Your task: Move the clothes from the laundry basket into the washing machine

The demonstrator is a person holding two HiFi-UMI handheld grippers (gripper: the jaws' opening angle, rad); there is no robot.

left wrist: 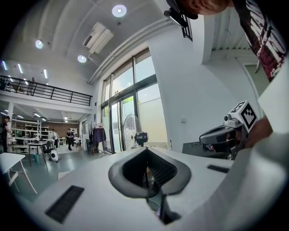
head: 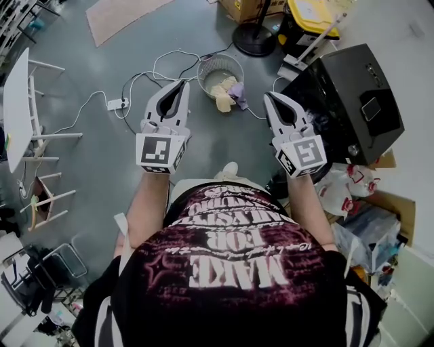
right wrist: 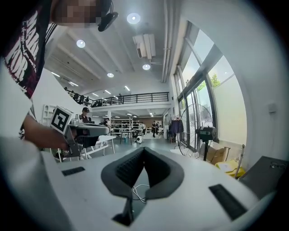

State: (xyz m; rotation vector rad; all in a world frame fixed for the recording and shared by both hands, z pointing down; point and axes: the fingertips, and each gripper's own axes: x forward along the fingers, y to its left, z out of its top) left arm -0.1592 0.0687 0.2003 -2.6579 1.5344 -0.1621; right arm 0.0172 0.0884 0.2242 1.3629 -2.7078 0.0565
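Observation:
In the head view a round wire laundry basket (head: 218,68) stands on the grey floor ahead, with yellow and purple clothes (head: 226,92) spilling over its near rim. A black washing machine (head: 352,101) stands at the right. My left gripper (head: 182,83) is held level above the floor, left of the basket, jaws shut and empty. My right gripper (head: 266,95) hangs just right of the basket, also shut with nothing in it. In the left gripper view the left gripper (left wrist: 145,149) has its tips together; the right gripper (right wrist: 143,149) looks the same in its own view.
White cables and a power strip (head: 116,104) lie on the floor left of the basket. A fan base (head: 255,39) and a yellow-lidded bin (head: 313,17) stand behind. A white table (head: 17,108) is at far left; bags and boxes (head: 352,203) crowd the right.

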